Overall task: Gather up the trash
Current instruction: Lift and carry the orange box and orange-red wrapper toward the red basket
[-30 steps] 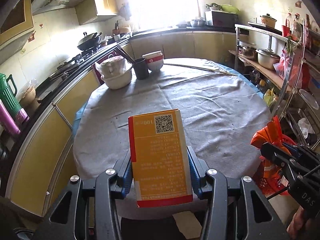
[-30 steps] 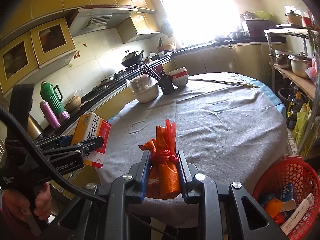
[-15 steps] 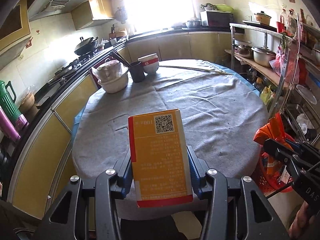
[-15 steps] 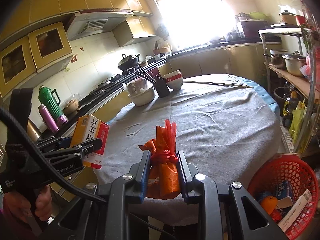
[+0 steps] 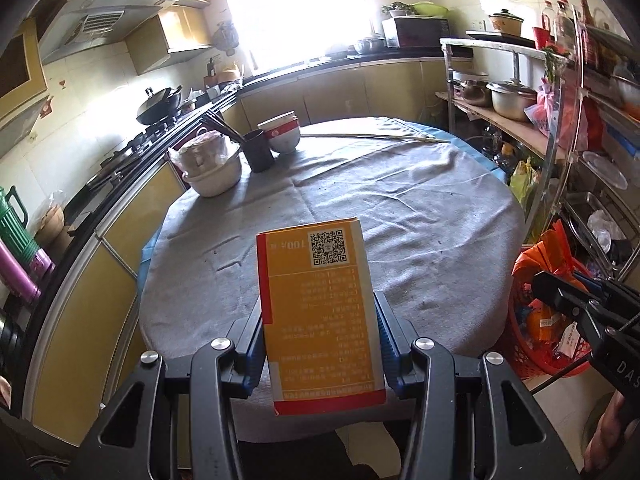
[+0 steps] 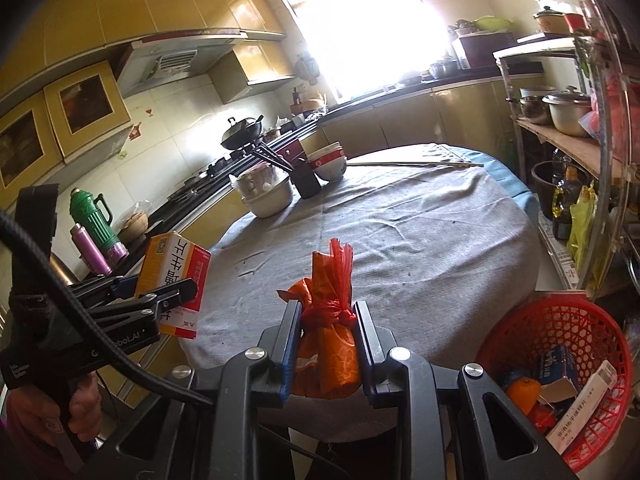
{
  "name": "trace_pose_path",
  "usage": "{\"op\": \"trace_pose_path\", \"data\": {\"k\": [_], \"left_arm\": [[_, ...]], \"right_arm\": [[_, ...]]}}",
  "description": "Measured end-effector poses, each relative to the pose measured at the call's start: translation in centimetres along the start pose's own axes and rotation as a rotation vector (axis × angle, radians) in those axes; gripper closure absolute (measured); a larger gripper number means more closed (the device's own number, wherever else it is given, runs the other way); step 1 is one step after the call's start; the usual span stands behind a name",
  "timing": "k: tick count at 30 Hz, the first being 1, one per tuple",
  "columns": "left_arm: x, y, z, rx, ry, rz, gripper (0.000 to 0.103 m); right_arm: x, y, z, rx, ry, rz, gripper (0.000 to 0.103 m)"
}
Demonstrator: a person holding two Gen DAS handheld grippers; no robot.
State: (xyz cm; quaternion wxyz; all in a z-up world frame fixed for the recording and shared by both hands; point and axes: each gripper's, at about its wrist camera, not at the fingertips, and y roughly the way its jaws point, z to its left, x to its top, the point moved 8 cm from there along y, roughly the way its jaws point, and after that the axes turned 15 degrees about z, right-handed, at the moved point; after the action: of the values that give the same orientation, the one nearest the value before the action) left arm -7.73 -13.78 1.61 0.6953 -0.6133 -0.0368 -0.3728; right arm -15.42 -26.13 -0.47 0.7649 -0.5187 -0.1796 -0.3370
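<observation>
Cardboard fills the middle of the left wrist view: an orange carton [image 5: 320, 312] with a red edge and a printed code square stands lengthwise along the fingers of the left gripper [image 5: 320, 332], whose blue pads press on its two long sides. Beyond it, across the centre of the frame, lies the round table [image 5: 420, 208] under a grey cloth, with bowls [image 5: 216, 168] and a dark cup [image 5: 258, 150] at its far left. At the right edge, low down, the red basket [image 5: 520, 344] stands on the floor beside the table, half hidden by the right gripper [image 5: 560, 296] and its orange load.

In the right wrist view the right gripper [image 6: 328, 320] is pinched on a knotted orange bag [image 6: 328, 344], the knot and red tuft pointing up and away along the fingers. The basket [image 6: 560, 316] sits in the lower right corner, already holding boxes and an orange scrap, close beside and below this gripper's right finger. The left gripper [image 6: 160, 296] with the carton [image 6: 174, 280] shows at middle left, across the table edge from the basket.

Judged from this, the right hand is much the nearer: the basket lies down and to the right of its fingers, so the bag should go in first. The carton has to cross rightward past that hand to reach the same rim.
</observation>
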Motion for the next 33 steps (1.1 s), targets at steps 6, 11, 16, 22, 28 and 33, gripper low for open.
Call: {"op": "trace_pose_path", "data": {"k": [6, 11, 16, 22, 28, 33], "left_arm": [[0.3, -0.1, -1.5, 0.008, 0.035, -0.003, 0.053], [0.4, -0.3, -2.6, 0.012, 0.062, -0.007, 0.053], [0.6, -0.5, -3.9, 0.017, 0.092, -0.013, 0.053], [0.8, -0.8, -5.4, 0.020, 0.124, -0.022, 0.053], [0.8, -1.1, -6.9, 0.022, 0.157, -0.034, 0.053], [1.0, -1.5, -8.4, 0.026, 0.191, -0.047, 0.053]], "right_arm": [[-0.2, -0.5, -1.1, -0.002, 0.026, -0.008, 0.075], [-0.5, -0.9, -2.2, -0.002, 0.046, -0.012, 0.075], [-0.7, -1.3, -3.1, 0.002, 0.071, -0.017, 0.075], [-0.9, -1.8, -4.3, 0.005, 0.100, -0.026, 0.075], [-1.3, -2.5, -5.3, 0.002, 0.123, -0.040, 0.075], [-1.4, -3.1, -6.2, 0.001, 0.142, -0.053, 0.075]]}}
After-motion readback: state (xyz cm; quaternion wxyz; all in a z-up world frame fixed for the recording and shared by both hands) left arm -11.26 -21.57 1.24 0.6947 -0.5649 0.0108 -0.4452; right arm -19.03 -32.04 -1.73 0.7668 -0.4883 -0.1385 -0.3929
